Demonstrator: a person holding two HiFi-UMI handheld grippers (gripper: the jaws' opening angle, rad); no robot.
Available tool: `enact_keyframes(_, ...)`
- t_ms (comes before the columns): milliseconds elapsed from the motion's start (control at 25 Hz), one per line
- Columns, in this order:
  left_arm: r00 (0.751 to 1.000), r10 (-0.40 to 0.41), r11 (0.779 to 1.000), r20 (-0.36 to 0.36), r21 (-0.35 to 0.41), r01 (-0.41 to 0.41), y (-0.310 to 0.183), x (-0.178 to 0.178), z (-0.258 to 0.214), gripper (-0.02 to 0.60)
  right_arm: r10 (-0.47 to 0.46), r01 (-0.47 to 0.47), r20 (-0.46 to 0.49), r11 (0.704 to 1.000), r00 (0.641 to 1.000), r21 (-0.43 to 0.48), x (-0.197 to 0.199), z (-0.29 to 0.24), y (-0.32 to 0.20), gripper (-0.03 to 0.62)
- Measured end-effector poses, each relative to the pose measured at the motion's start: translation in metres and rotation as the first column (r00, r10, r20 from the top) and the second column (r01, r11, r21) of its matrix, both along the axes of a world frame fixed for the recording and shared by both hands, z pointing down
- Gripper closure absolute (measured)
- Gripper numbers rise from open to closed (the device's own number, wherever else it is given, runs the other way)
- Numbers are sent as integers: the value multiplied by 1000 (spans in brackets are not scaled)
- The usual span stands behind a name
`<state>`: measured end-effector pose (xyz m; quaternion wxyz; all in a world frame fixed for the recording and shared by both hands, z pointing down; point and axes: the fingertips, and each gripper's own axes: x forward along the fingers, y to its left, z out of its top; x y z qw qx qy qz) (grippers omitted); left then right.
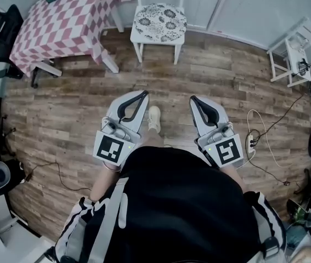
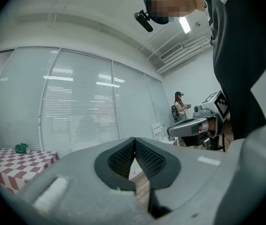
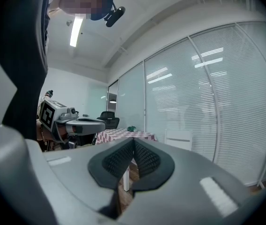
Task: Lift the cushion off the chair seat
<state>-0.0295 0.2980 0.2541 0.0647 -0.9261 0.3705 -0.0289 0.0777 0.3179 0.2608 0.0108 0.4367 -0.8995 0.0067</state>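
Note:
A round floral cushion (image 1: 159, 22) lies on the seat of a white chair (image 1: 142, 48) by the far wall. Both grippers are held level well short of it, over the wooden floor. My left gripper (image 1: 143, 95) is shut with nothing in it, its dark pads (image 2: 123, 157) meeting at the tip. My right gripper (image 1: 193, 99) is shut and empty too, pads (image 3: 144, 159) together. In the right gripper view the white chair back (image 3: 178, 137) shows just beyond the jaws. In that view the cushion is hidden.
A table with a red-and-white checked cloth (image 1: 62, 21) stands left of the chair. A black office chair (image 1: 1, 32) is at the far left, a small white stand (image 1: 292, 53) at the right. Cables (image 1: 265, 141) trail on the floor. My shoe (image 1: 154, 118) shows between the grippers.

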Motion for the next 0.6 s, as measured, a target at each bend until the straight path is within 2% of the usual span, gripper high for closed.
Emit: enact_keyframes(600, 1000, 25, 1000, -5, -12, -25, -92, -10, 4, 586, 24, -24, 19, 1000, 1000, -14, -13, 3, -92, 595)
